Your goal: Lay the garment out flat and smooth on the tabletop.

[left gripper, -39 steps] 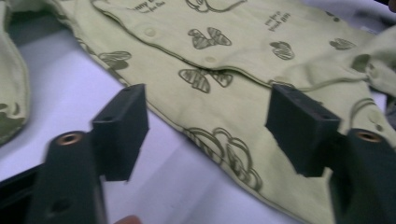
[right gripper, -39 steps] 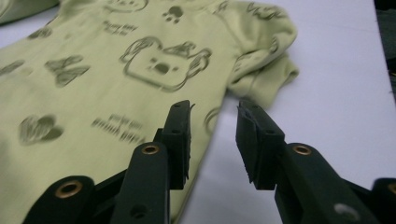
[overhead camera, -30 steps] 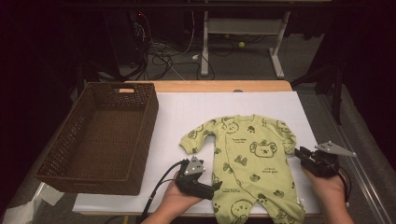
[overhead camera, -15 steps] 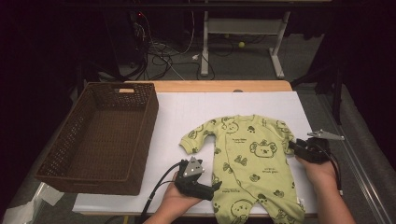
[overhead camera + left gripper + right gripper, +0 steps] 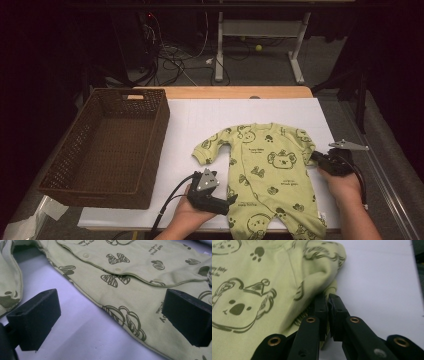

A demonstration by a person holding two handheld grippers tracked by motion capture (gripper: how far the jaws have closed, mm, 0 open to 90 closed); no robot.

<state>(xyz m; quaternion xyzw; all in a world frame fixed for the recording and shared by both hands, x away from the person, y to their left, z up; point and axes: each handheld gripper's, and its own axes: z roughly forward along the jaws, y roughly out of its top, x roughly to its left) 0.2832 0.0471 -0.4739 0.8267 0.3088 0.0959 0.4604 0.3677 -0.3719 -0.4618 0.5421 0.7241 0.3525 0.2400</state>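
Lying flat on the white sheet (image 5: 200, 125) that covers the bench (image 5: 220, 92), the green baby romper (image 5: 265, 175) sits toward the person's right, collar pointing away from the person and legs running toward the near edge. Its printed bear face and paw marks face up.

At the near edge, the left hand (image 5: 187, 217) comes in from below with the forearm angled slightly inward, knuckles up, holding the left gripper (image 5: 231, 200) low and nearly level, pointed across at the romper's side near the waist. In the left gripper view its jaws stand wide apart, one pad over bare white sheet and the other over the green cloth, with the garment's edge running between them; neither pad presses on the fabric.

On the other side, the right hand (image 5: 342, 182) reaches in from the lower right with the wrist roughly straight, the right gripper (image 5: 314, 156) aimed inward at the romper's sleeve (image 5: 322, 272) on that side. Its jaws have just been closing, and the right gripper view shows them drawn almost together on the ribbed cuff of that sleeve, cloth bunching up just ahead of the tips.

Standing to the left on the bench, a brown wicker basket (image 5: 65, 160) is well apart from the romper.
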